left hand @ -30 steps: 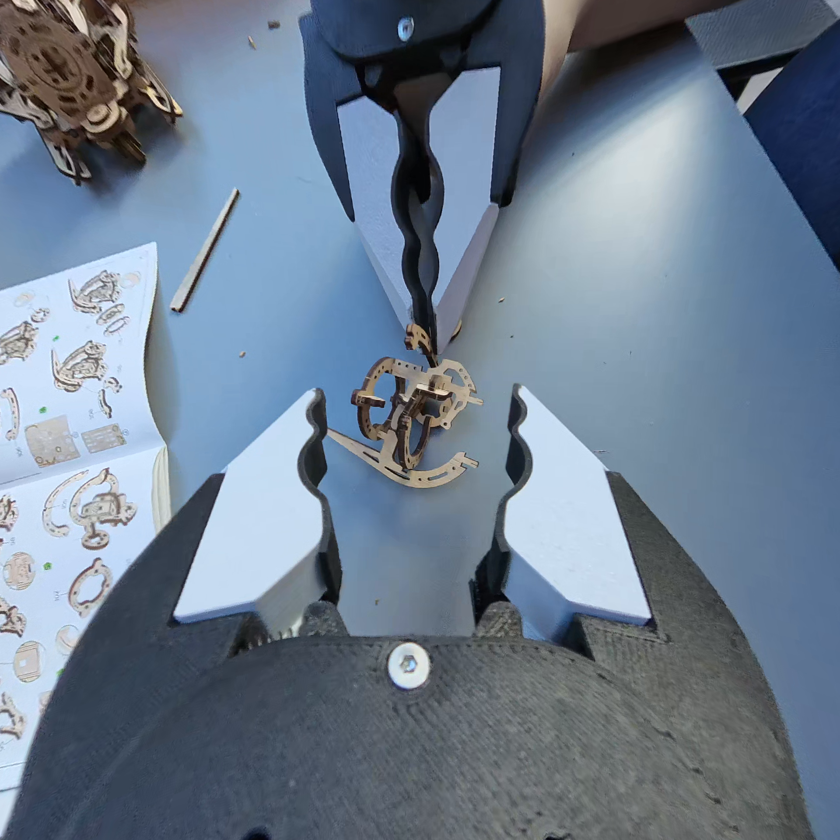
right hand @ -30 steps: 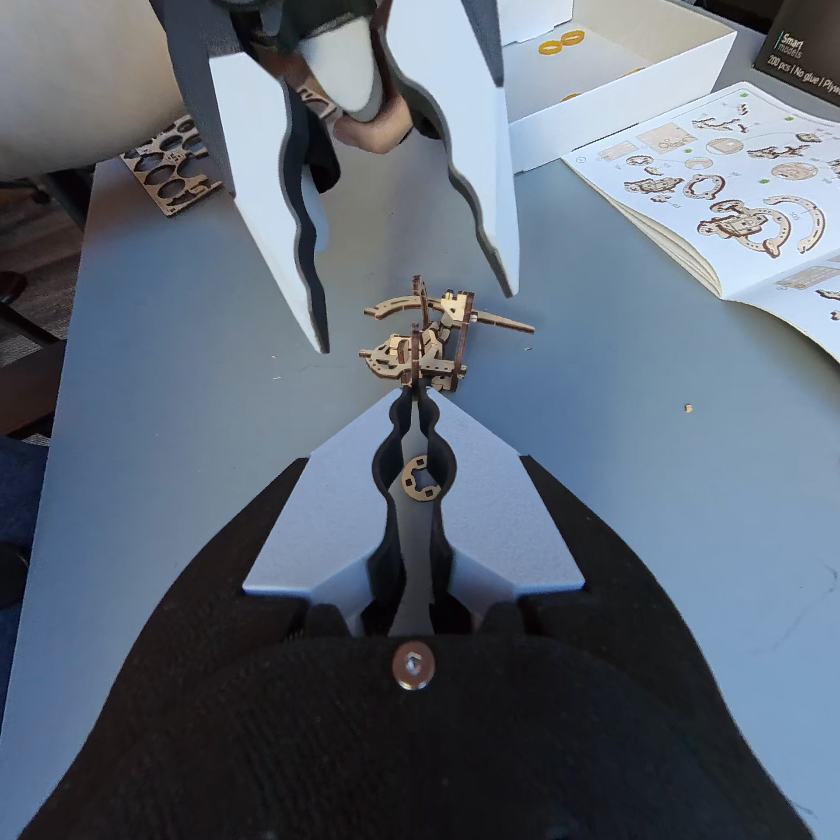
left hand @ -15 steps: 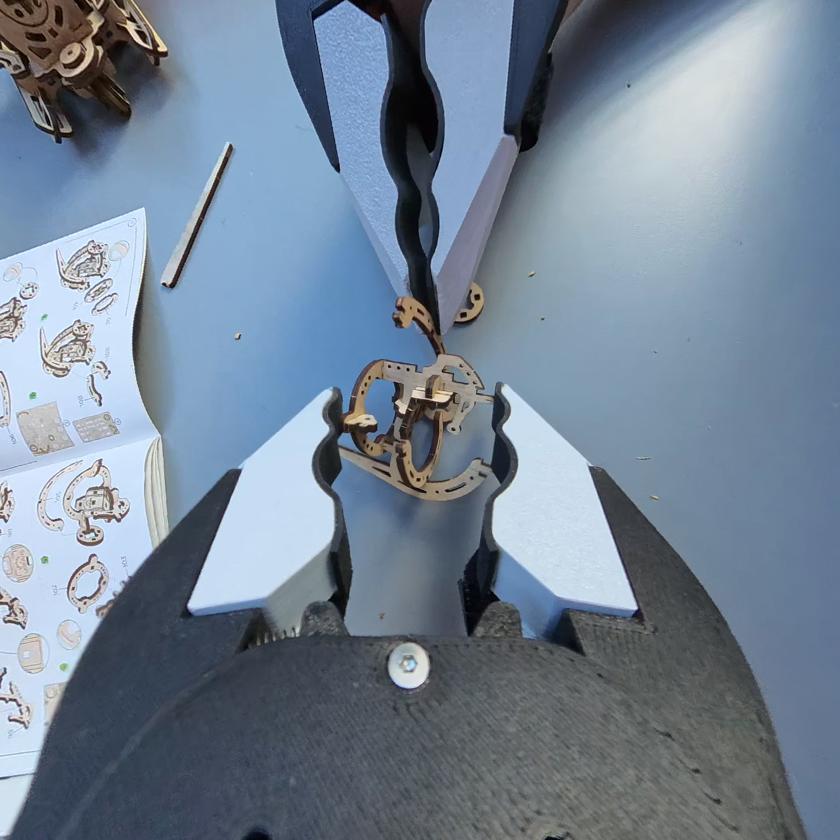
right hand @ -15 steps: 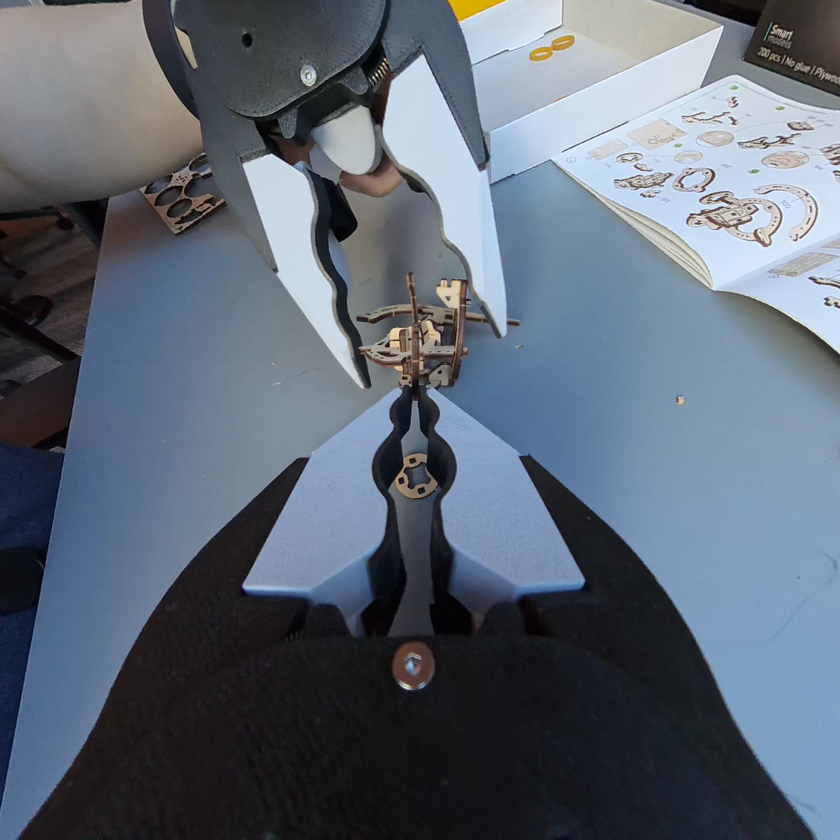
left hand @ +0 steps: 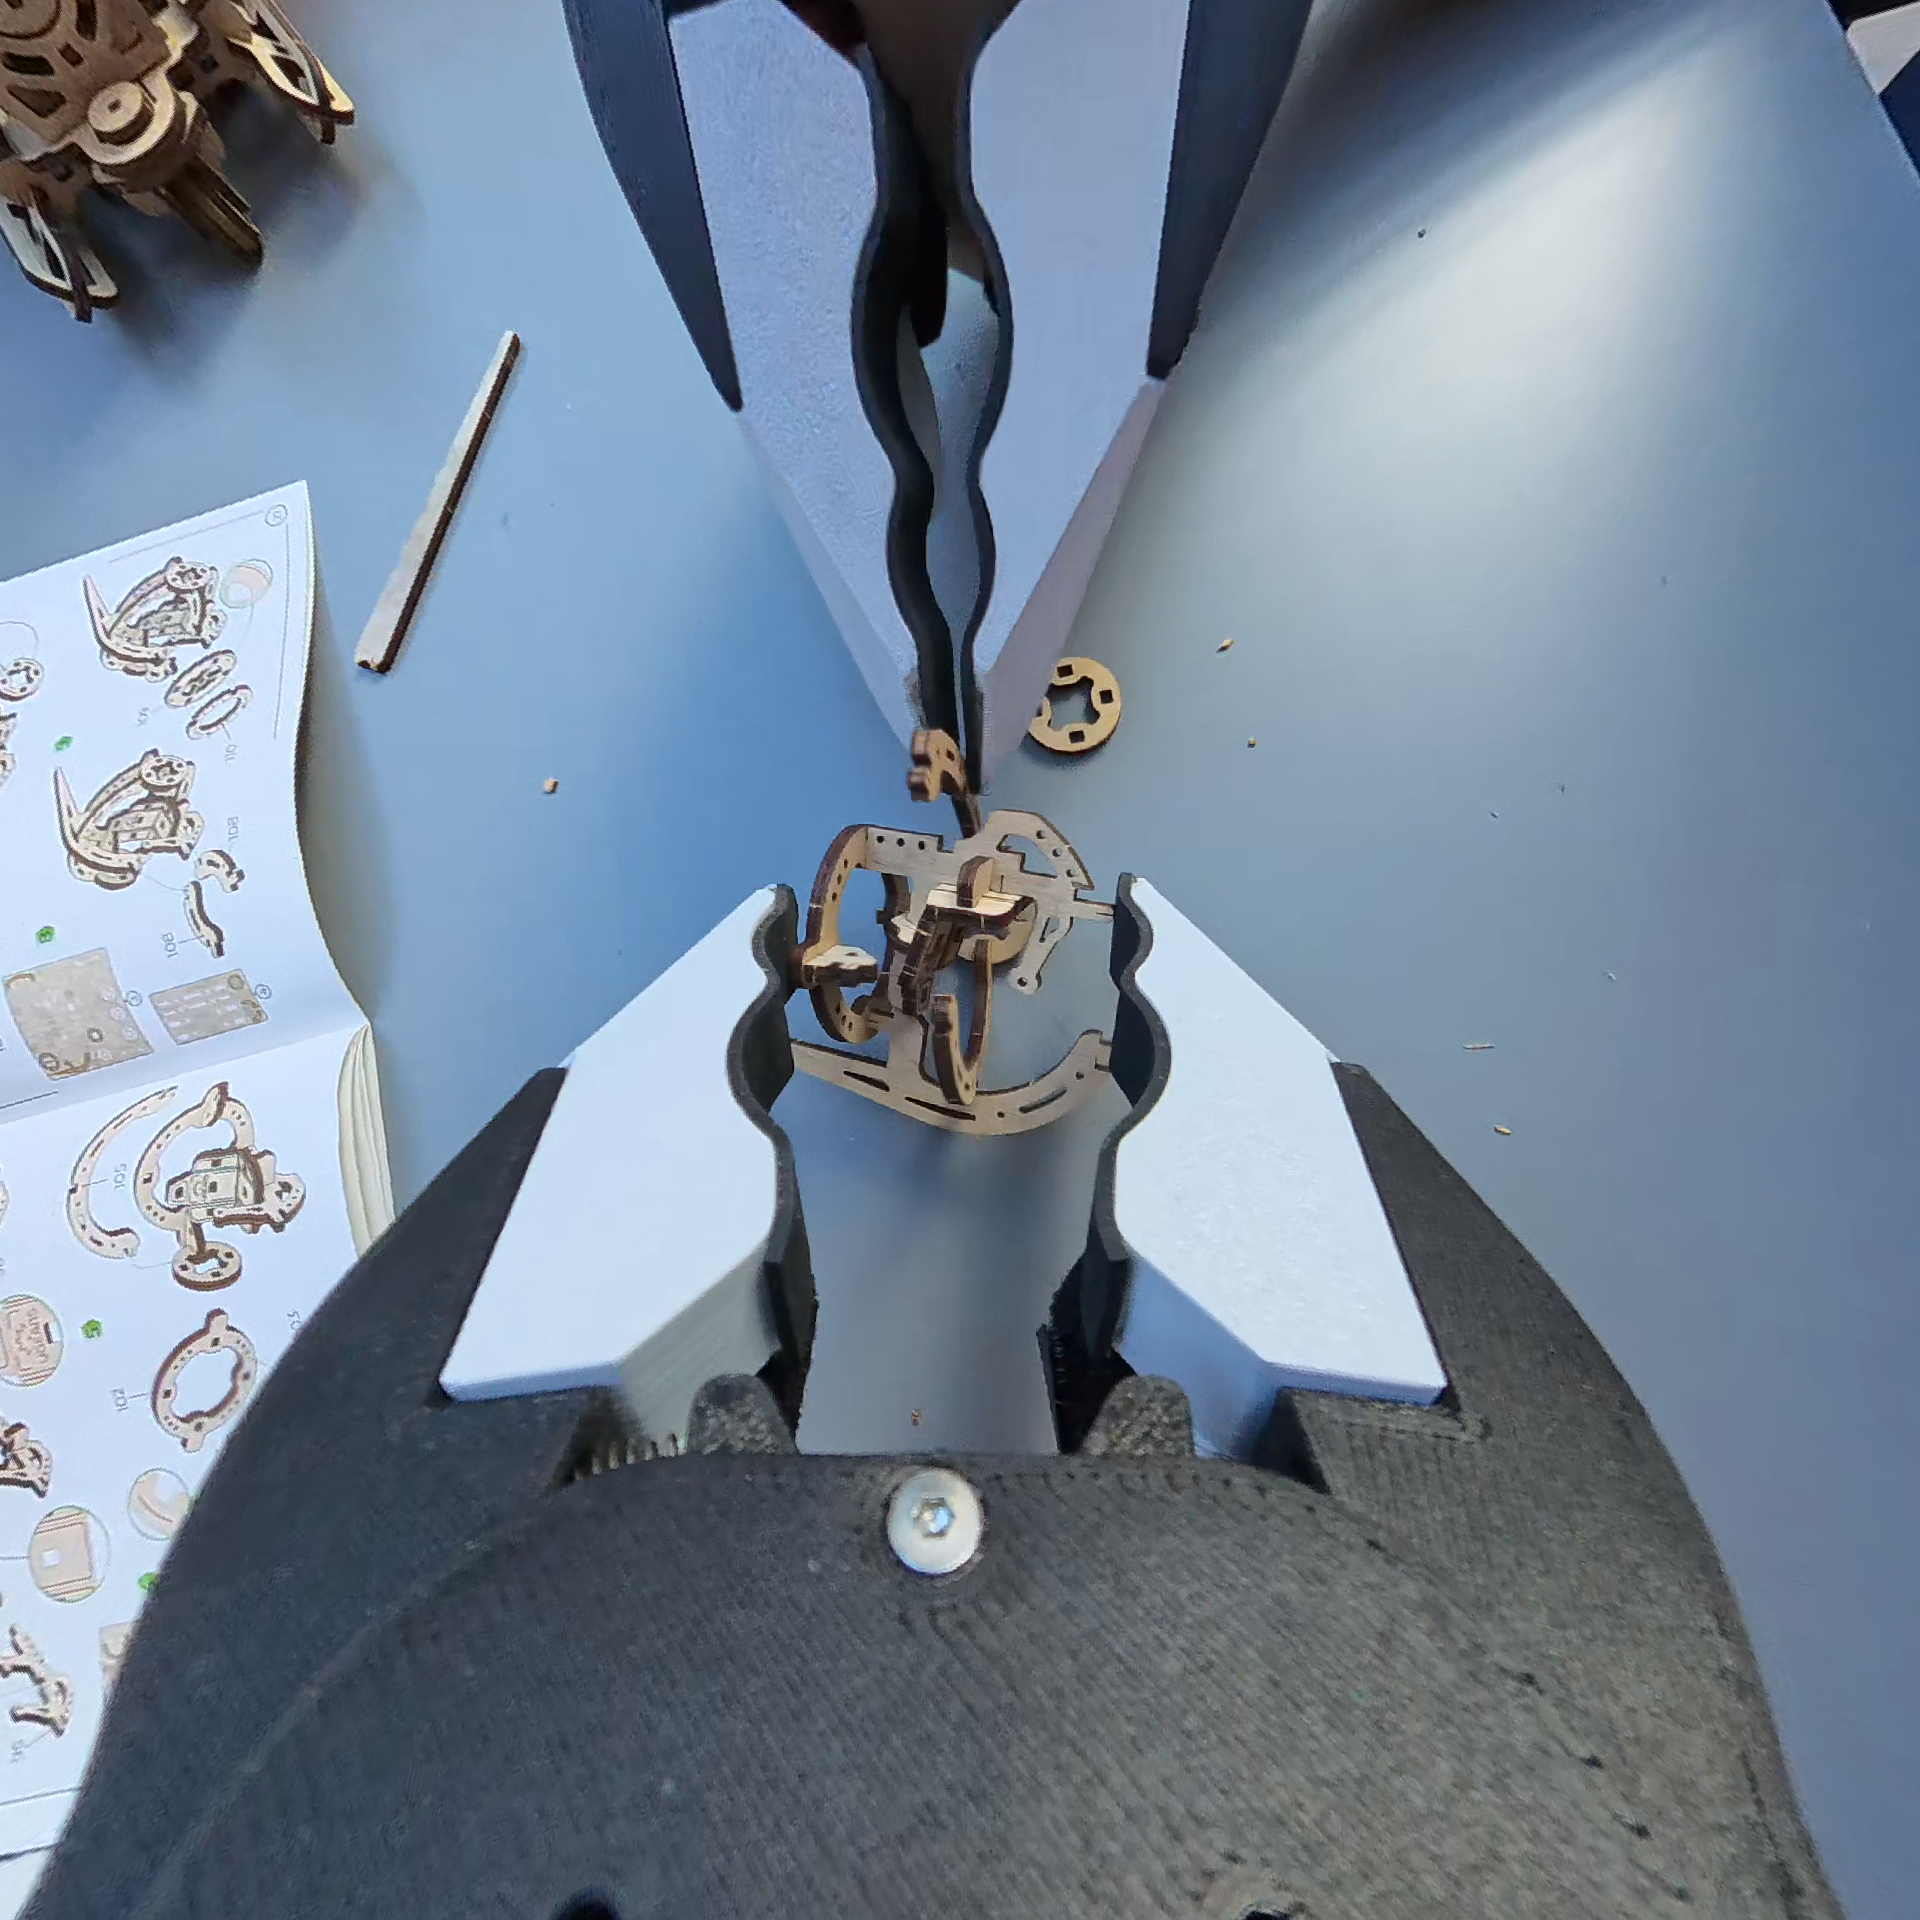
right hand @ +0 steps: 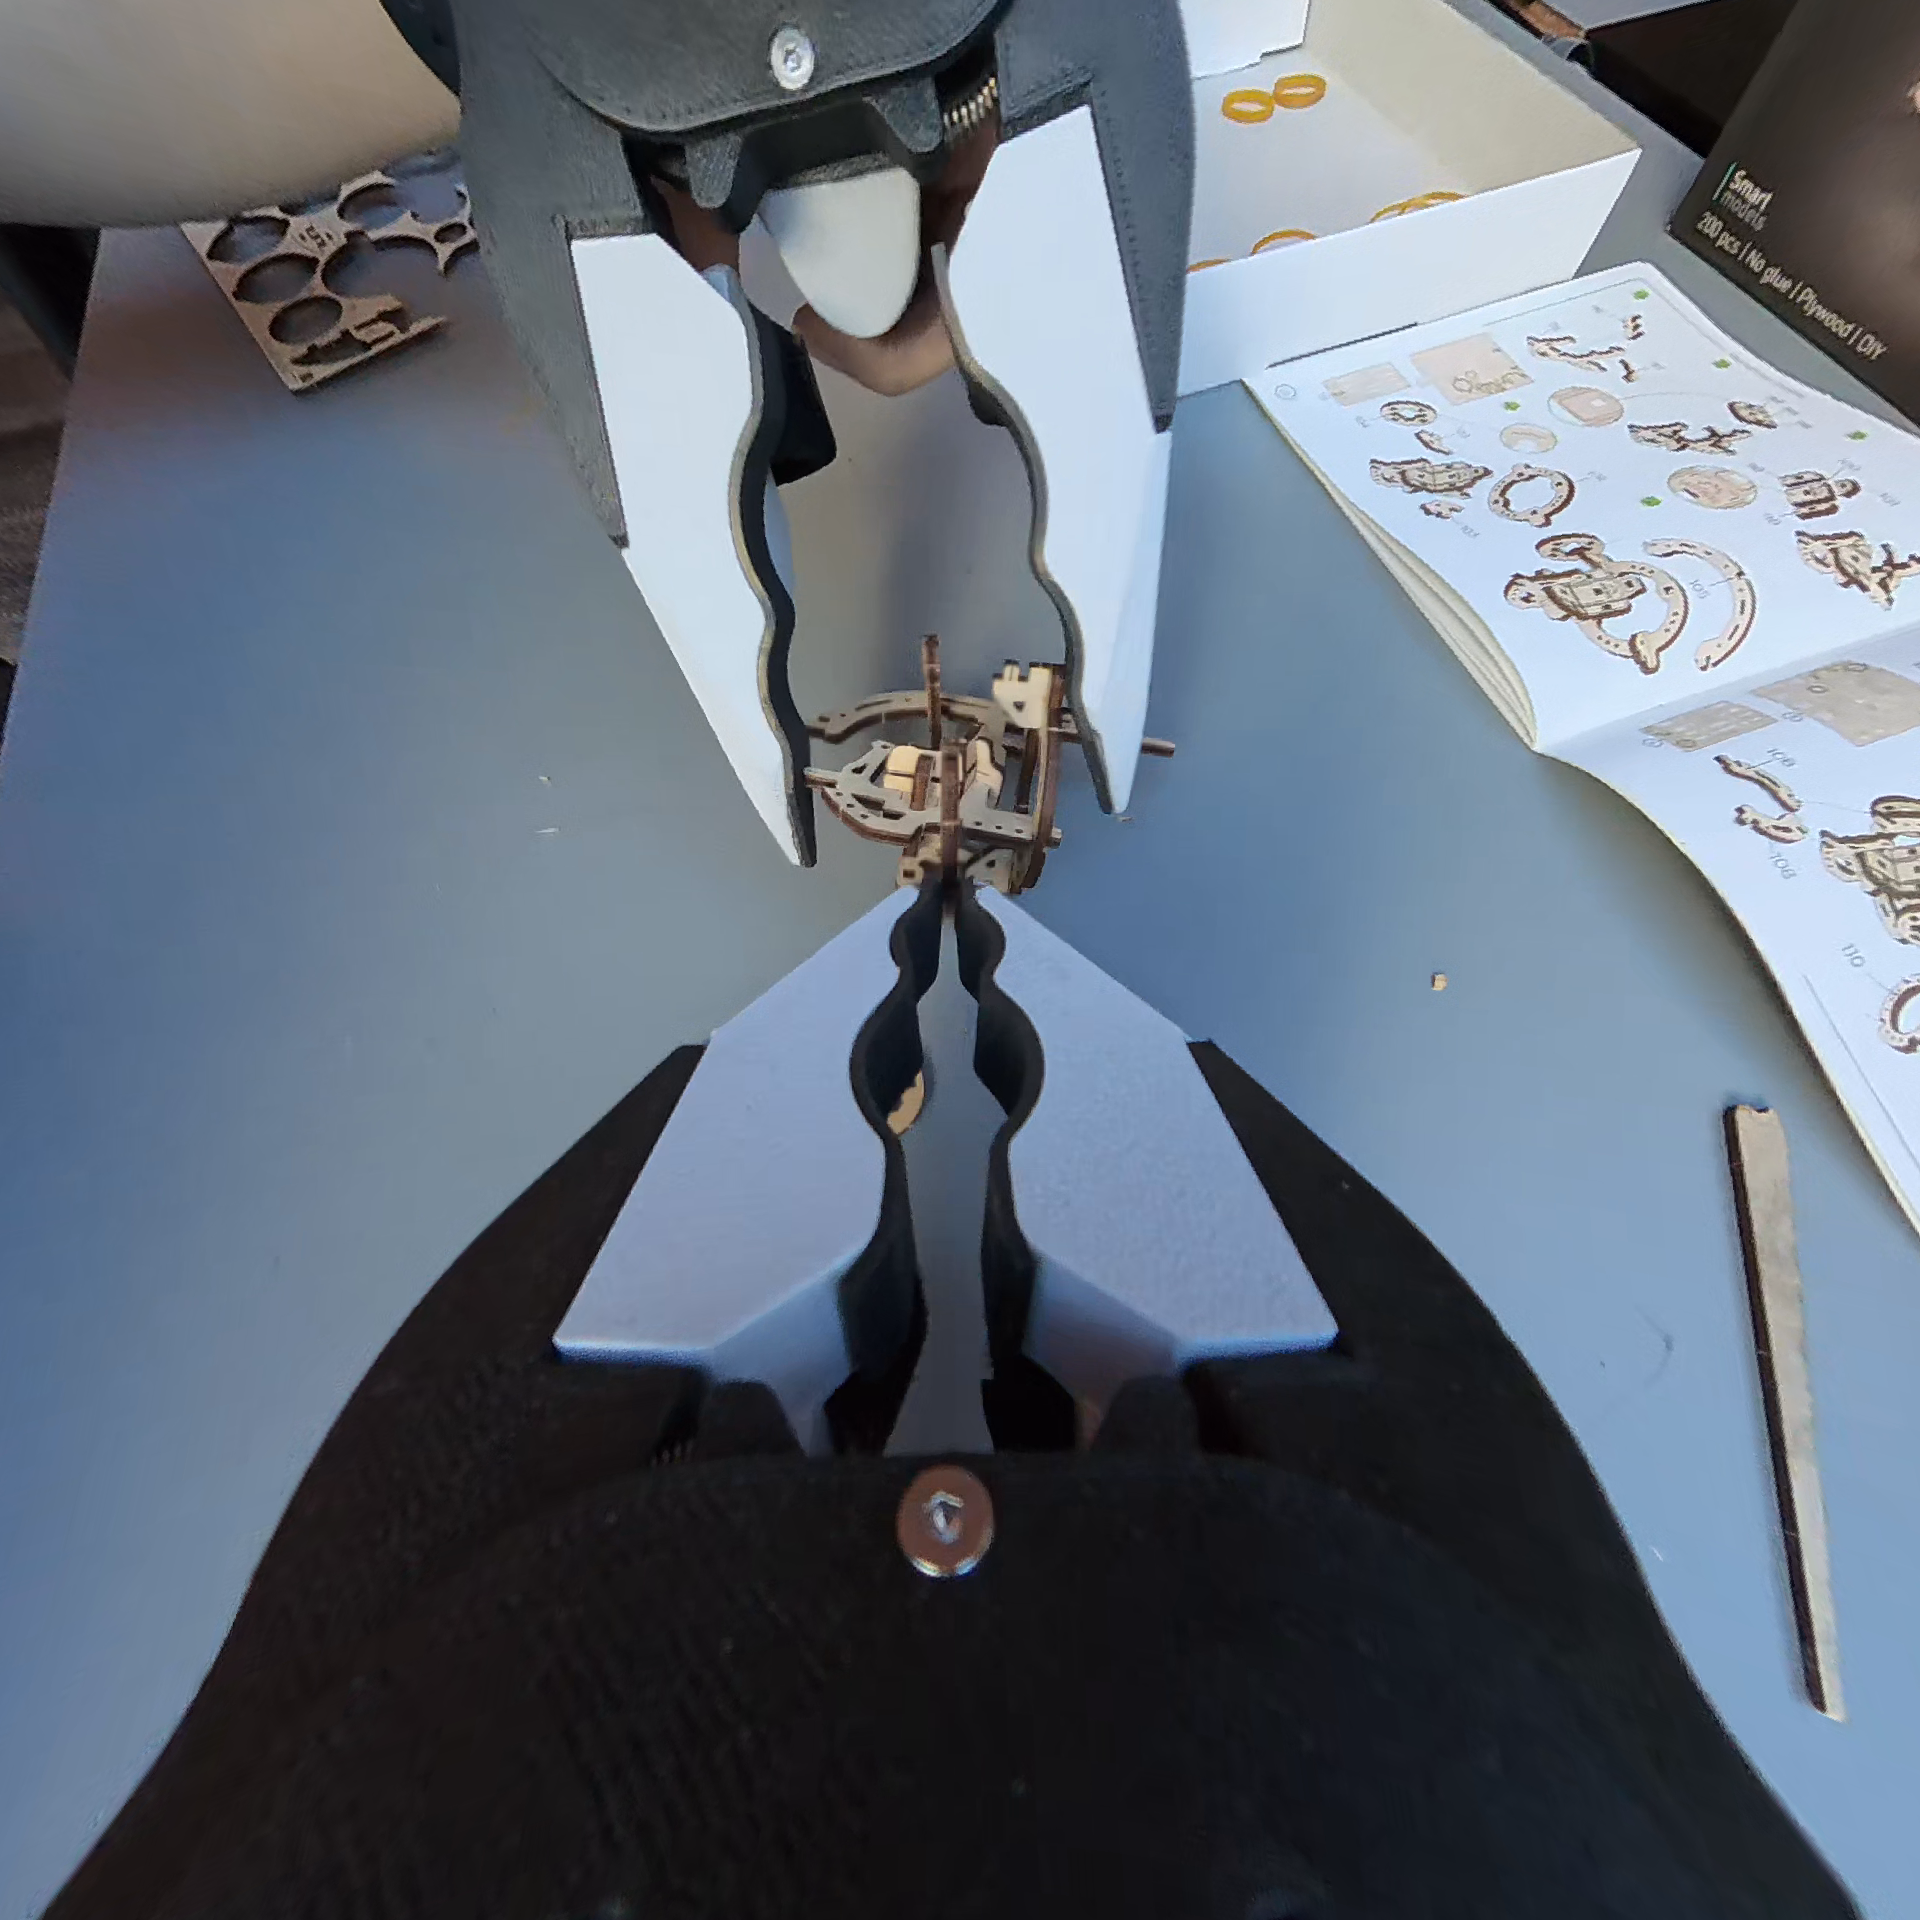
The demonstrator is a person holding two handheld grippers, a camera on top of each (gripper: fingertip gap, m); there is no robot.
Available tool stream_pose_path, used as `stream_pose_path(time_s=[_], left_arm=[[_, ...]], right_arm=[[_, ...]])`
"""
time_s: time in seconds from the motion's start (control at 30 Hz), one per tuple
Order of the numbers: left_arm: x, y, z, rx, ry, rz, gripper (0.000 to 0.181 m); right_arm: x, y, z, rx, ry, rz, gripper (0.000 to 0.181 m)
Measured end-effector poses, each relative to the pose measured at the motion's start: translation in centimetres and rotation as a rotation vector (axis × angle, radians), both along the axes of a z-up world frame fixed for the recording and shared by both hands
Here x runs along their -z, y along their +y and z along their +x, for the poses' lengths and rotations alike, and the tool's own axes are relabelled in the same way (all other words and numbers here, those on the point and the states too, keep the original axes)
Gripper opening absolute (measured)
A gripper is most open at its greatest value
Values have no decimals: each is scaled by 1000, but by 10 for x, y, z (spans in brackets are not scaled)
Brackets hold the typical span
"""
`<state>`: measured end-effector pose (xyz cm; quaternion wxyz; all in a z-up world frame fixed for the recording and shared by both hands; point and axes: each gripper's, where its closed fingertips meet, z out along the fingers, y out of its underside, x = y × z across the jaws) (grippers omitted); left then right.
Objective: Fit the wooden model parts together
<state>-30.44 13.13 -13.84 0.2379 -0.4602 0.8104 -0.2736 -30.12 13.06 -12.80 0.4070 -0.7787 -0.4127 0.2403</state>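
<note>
A small wooden sub-assembly (left hand: 935, 977) of rings and curved strips sits on the grey table (left hand: 1455, 623). My left gripper (left hand: 951, 914) has closed in on it, and the fingers (left hand: 665, 1143) touch its two sides. It shows in the right wrist view (right hand: 935, 769) between the left gripper's fingers (right hand: 686, 582). My right gripper (right hand: 940, 899) is shut on a small curved wooden piece (left hand: 935, 769) and holds it edge-on against the far top of the sub-assembly. A loose wooden ring (left hand: 1075, 707) lies beside the right gripper's tip (left hand: 951, 717).
An open instruction booklet (left hand: 156, 935) lies left, also seen in the right wrist view (right hand: 1662, 623). A thin wooden stick (left hand: 436, 499), a finished wooden model (left hand: 114, 125), a white box (right hand: 1403, 229) with yellow rings, a dark box (right hand: 1818, 156) and a plywood sheet (right hand: 322, 270) lie around. Left and right tips are no more than a few centimetres apart. The thin wooden stick (left hand: 436, 499) is about 15 cm from both grippers' fingertips. It turns up in the right wrist view (right hand: 1792, 1370) as well.
My left gripper moved forward over the sub-assembly and its fingers narrowed onto its sides. The right gripper stayed shut on the curved piece at the sub-assembly's far edge.
</note>
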Motion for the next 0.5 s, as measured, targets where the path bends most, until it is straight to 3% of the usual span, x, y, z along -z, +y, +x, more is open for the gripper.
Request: stream_pose_path(time_s=[0.5], left_arm=[[4,-2,0,-10,-7,-17,62]], right_arm=[[6,-2,2,-28,-84,13,2]])
